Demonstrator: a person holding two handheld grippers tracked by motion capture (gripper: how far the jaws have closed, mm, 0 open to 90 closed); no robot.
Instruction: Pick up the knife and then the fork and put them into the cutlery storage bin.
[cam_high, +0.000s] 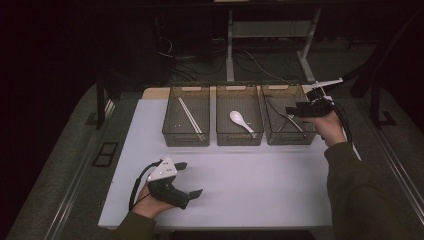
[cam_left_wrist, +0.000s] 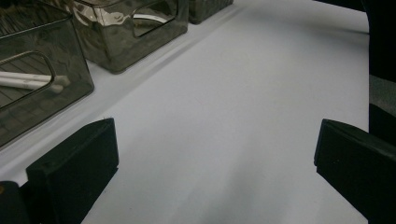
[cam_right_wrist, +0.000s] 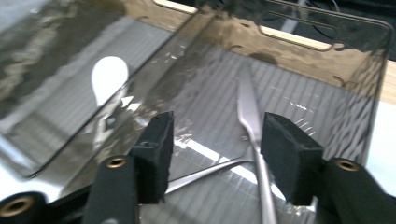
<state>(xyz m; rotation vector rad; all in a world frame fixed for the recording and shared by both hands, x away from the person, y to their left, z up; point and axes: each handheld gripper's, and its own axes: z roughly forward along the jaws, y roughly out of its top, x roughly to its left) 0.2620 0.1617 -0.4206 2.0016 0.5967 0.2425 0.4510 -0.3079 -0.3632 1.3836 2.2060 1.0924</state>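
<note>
Metal utensils' (cam_right_wrist: 252, 140) lower ends cut off

Black fingers (cam_left_wrist: 74, 172) spread wide over white table (cam_left_wrist: 243, 116), smoky bins (cam_left_wrist: 116, 42) left

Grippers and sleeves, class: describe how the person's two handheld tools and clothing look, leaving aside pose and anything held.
The left gripper is black with a pistol-style grip, blocky black jaws, a grey three-cornered plate on top and a black cable looping off it. The right gripper is also black, with brass-coloured rivets near its jaws and a trailing black cable. Both sleeves are dark olive.

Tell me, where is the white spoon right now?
In the high view the white spoon lies inside the middle bin of three, between the bin with chopsticks and the one with metal utensils, where the right gripper reaches.
</note>
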